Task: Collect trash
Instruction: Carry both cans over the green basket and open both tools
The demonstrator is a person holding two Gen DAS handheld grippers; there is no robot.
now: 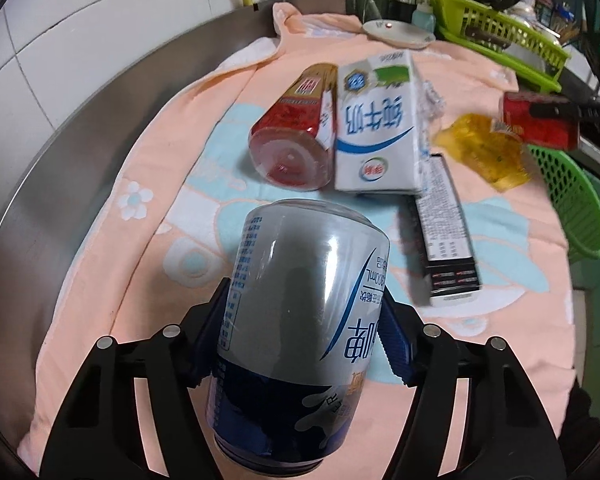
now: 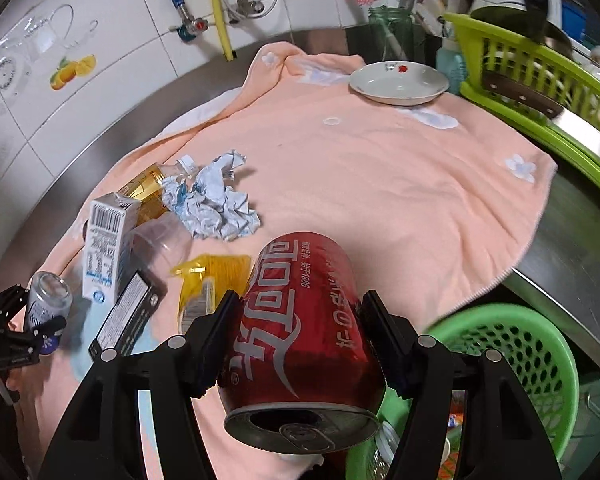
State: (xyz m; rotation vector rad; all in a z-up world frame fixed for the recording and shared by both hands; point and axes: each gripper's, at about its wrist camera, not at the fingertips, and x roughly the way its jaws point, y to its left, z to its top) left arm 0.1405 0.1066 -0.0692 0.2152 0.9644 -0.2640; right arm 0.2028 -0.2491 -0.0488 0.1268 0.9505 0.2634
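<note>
Two cans: both clamped at once, one in each gripper, over a peach-pink terry towel (image 2: pixel 380 184) spread on a steel counter (image 2: pixel 572 248)
Left gripper (image 1: pixel 304 340): bottom centre of its own view; jaws narrowed onto a silver-and-blue aluminium drink can (image 1: pixel 300 328), pads pressing its two sides; the can tilts, its base toward the camera
Trash left on the towel: upper centre of the left view, a red-labelled clear plastic bottle (image 1: pixel 296 136) lying touching a white milk carton (image 1: pixel 376 128); a black-and-white flat cardboard box (image 1: pixel 444 228) just right of them; a crumpled yellow wrapper (image 1: pixel 484 148) further right; a ball of crumpled white paper (image 2: pixel 216 204) at centre left of the right view
Right gripper (image 2: pixel 300 344): bottom centre of its view; closed on a red cola can (image 2: pixel 304 320), opened top toward the lens
Bin: round green perforated plastic basket (image 2: pixel 532 344), lower right, beside the counter's edge
Risk: smooth round cans held on narrow pads may rotate or slip if swung quickly; a release short of the basket rim would likely drop the red can to the floor; dregs could spill from its open mouth onto the towel
</note>
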